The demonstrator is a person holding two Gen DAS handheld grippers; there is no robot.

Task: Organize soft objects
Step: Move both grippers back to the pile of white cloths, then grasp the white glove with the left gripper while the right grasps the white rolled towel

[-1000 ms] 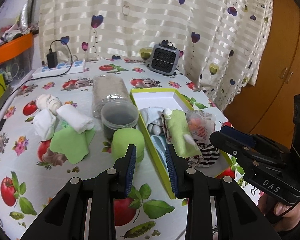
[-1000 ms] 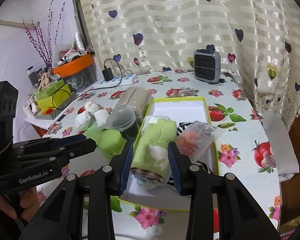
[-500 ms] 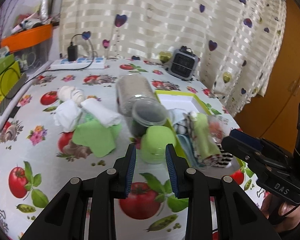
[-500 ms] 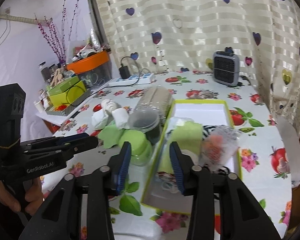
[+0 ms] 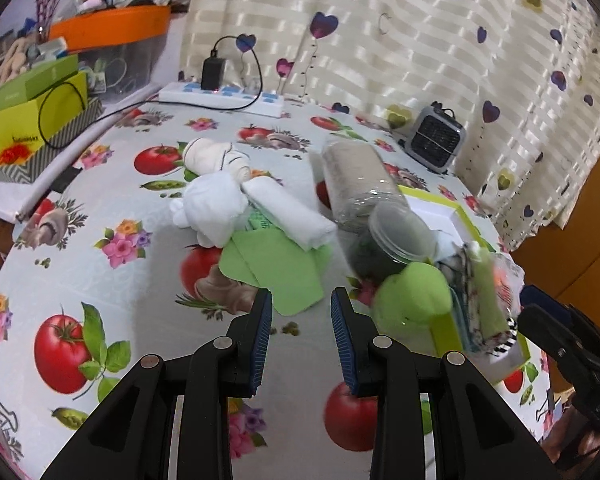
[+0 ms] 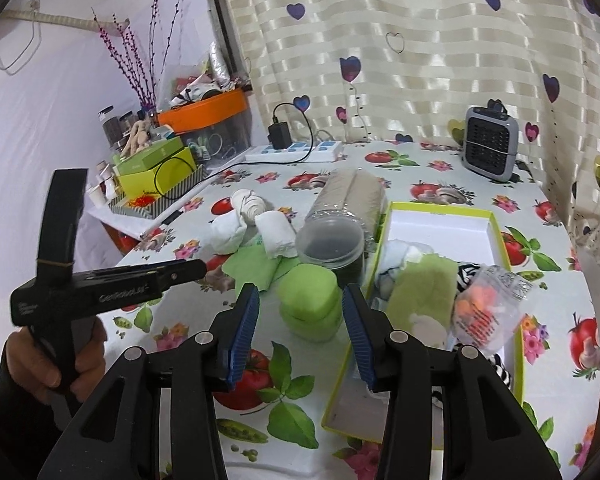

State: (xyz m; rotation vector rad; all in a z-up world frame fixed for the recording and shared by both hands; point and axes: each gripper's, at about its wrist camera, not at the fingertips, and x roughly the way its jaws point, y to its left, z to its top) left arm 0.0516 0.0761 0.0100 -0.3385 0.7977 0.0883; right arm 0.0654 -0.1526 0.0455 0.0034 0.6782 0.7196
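Both jaws gape, holding nothing — the left gripper, nearing the green cloth, risks nudging the lying jar.

three white rolls, two green cloths, two jars.

left hand-held gripper and right hand-held gripper both hover with jaws apart, holding nothing.

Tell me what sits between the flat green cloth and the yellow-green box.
In the right wrist view, a green lidded container stands between the flat green cloth and the yellow-green box, with a clear jar just behind it.
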